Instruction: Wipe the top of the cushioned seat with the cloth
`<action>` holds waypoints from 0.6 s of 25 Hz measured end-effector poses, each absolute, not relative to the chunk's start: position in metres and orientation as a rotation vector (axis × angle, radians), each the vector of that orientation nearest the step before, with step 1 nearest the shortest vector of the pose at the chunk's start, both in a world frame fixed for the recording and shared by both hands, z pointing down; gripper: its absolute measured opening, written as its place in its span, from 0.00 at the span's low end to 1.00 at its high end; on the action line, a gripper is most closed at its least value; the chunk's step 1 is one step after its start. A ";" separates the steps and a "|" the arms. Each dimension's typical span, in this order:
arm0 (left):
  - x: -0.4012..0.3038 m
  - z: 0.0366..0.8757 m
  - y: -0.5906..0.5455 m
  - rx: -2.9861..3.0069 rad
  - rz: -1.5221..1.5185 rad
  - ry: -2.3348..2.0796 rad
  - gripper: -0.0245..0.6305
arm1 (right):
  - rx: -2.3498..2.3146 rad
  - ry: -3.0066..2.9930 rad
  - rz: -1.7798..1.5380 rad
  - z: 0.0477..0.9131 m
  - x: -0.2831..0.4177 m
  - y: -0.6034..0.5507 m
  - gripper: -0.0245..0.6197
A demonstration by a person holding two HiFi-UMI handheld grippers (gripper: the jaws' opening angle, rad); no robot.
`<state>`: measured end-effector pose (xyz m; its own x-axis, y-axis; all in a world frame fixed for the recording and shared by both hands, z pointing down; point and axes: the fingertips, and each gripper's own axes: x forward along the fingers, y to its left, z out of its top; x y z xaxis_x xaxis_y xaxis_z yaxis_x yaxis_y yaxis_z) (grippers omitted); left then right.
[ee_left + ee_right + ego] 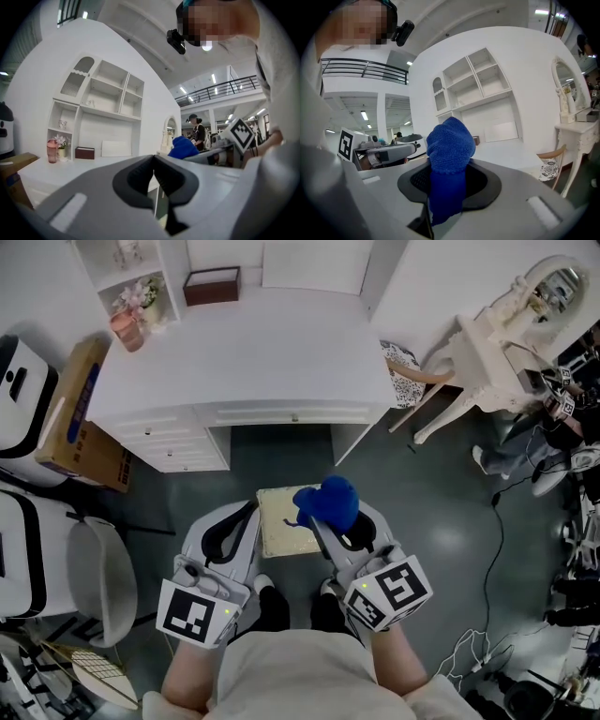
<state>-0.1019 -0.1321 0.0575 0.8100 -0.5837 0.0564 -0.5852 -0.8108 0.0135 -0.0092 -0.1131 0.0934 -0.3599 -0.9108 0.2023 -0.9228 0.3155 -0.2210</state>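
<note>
Broadly, the far half of the head view is filled by a white desk (244, 352), and the cushioned seat (279, 523) stands on the floor in front of its knee gap, on the near side. The seat's cream top is close to square, a little longer from near to far, and it lies below and between the two grippers.

The left gripper (242, 523) is just beside the seat's left edge. The right gripper (349, 538) is at the right edge and is the one that matters for the wipe. It is clamped on the blue cloth (328, 501), which bunches out ahead of its tips over the seat's far right corner. The coming move therefore looks like a drop onto the top and a sweep leftward and nearward. Whether the cloth already touches the cushion cannot be told from above.

Only the head view shows the seat top. Both gripper views look across at the desk and the shelves (478, 79) behind it. The right gripper view shows the cloth pinched between the dark pads, with a tail hanging below and a rounded wad above. The left gripper view shows that gripper's jaws closed tip to tip with nothing between them.
</note>
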 end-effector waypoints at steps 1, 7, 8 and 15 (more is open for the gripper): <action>-0.103 0.060 -0.135 2.962 0.080 -0.940 0.04 | 1.766 -2.504 0.470 0.095 -0.010 -0.116 0.25; -0.113 0.083 -0.149 2.926 0.160 -0.845 0.04 | 1.826 -2.431 0.498 0.111 -0.016 -0.130 0.25; -0.114 0.086 -0.153 2.927 0.156 -0.836 0.04 | 1.832 -2.419 0.503 0.115 -0.017 -0.132 0.25; -0.114 0.121 -0.166 2.911 0.223 -0.753 0.04 | 1.851 -2.349 0.576 0.154 -0.017 -0.151 0.25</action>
